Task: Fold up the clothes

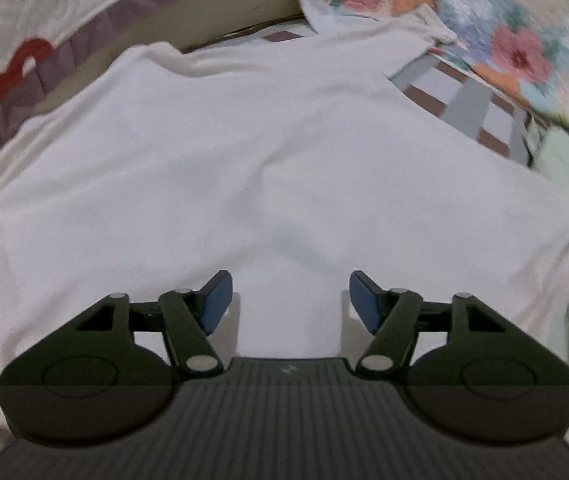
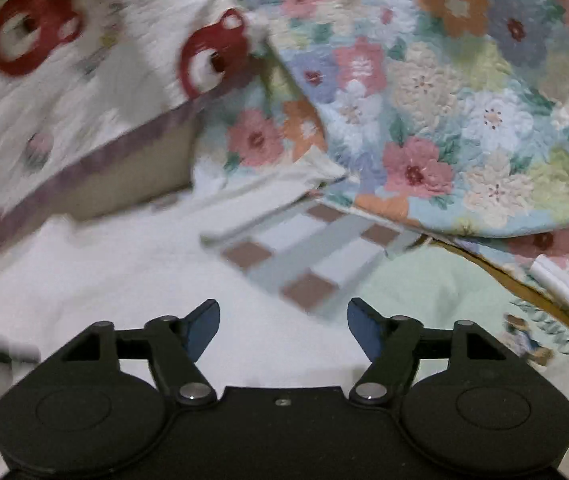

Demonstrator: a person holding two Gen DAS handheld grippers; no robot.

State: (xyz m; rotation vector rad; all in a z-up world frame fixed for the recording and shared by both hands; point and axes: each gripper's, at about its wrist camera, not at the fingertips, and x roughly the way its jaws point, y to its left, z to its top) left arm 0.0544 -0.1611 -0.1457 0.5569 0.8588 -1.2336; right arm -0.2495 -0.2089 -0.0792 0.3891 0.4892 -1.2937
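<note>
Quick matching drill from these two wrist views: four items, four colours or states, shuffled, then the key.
Items:
1. white garment
2. floral quilt
3. checked bedsheet
4. left tongs

Colours or states:
A. grey, white and brown squares
B. open, nothing between the blue pads
C. plain, spread out flat
D. pink, orange and white flowers

Pairs: 1-C, 2-D, 3-A, 4-B
</note>
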